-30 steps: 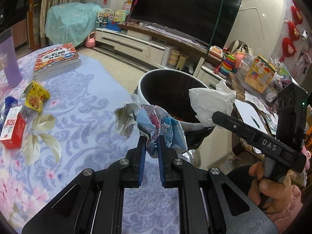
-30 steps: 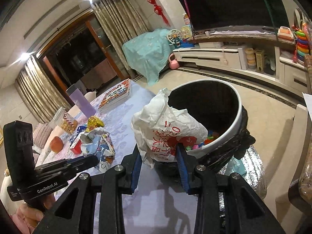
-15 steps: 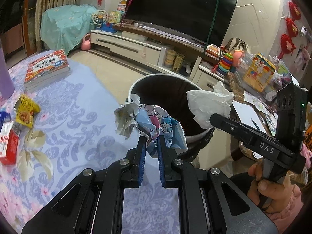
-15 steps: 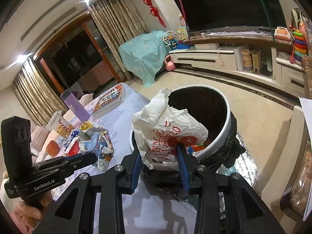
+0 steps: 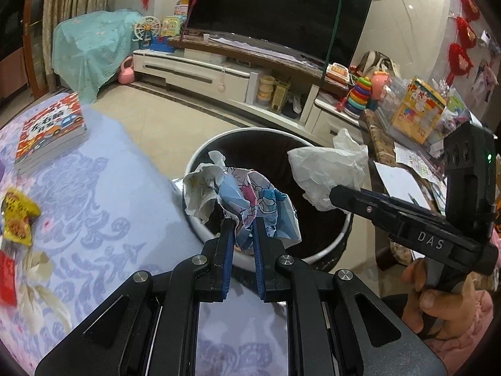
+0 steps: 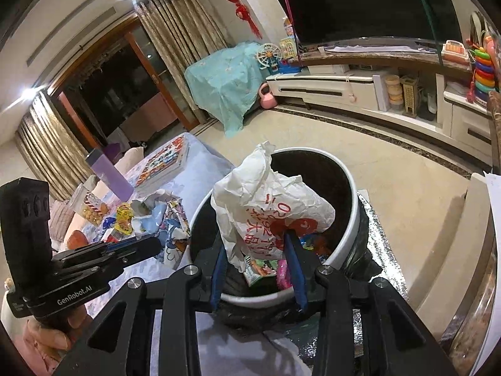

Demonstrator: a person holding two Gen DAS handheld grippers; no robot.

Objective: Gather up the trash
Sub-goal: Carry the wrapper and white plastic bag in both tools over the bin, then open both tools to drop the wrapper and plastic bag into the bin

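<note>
A: Looking from the left: a yellow snack packet point(image 5: 18, 221) lies on the tablecloth point(image 5: 103, 219), and since a second ago both hands have carried their loads from the table edge toward the trash bin point(image 5: 325, 252).

B: So the left gripper point(image 5: 242, 233)?

A: Clamped narrow on the crumpled cartoon wrapper point(image 5: 250, 197), now above the bin's near rim.

B: And the right gripper point(image 6: 258, 255)?

A: Its jaws grip the white printed bag point(image 6: 269, 210) at medium width, right over the bin's mouth, colourful litter below.

B: Then I judge both pieces ready to drop; the table scraps remain.
</note>
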